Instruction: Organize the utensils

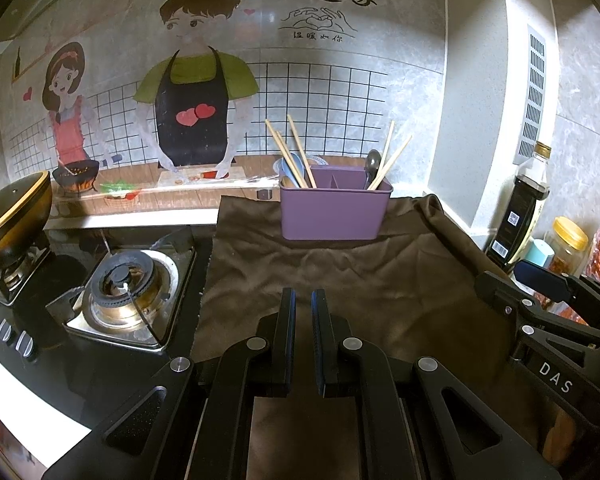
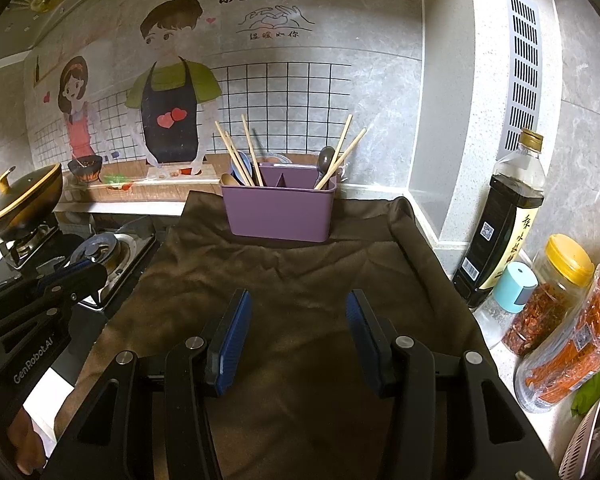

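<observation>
A purple divided utensil caddy point(image 1: 334, 212) point(image 2: 280, 214) stands at the back of a brown cloth point(image 1: 360, 280) point(image 2: 292, 280). Its left compartment holds wooden chopsticks point(image 1: 290, 152) point(image 2: 236, 152) and a blue spoon point(image 1: 290, 168). Its right compartment holds two chopsticks point(image 1: 390, 160) point(image 2: 342, 156) and a metal spoon point(image 1: 373, 164) point(image 2: 326, 162). My left gripper point(image 1: 303, 300) is nearly shut and empty, low over the cloth. My right gripper point(image 2: 298, 304) is open and empty over the cloth. Each gripper shows at the edge of the other's view.
A gas stove burner point(image 1: 126, 280) point(image 2: 100, 250) lies left of the cloth, with a black pot point(image 1: 12, 216) point(image 2: 24, 204) behind it. A dark sauce bottle point(image 2: 504, 220), spice jars point(image 2: 548, 292) and a snack bag point(image 2: 572, 344) stand at the right. The tiled wall is close behind the caddy.
</observation>
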Demonstrator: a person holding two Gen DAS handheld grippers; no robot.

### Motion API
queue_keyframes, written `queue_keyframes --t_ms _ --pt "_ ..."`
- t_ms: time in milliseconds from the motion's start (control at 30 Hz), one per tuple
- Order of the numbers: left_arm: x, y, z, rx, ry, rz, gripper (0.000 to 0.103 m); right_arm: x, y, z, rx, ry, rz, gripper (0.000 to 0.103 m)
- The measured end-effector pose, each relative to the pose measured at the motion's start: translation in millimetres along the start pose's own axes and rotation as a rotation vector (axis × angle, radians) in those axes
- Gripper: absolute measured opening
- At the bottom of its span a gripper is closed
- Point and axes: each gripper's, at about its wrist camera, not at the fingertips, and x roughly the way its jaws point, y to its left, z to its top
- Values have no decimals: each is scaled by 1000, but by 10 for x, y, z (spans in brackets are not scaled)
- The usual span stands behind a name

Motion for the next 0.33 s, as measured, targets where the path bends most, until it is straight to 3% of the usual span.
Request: queue_keyframes --t_ms 233,333 --pt "1 -18 -19 -6 6 10 9 5 -7 3 1 0 -1 47" --pt "-11 -3 -15 -18 -1 5 17 8 -8 -1 0 3 0 47"
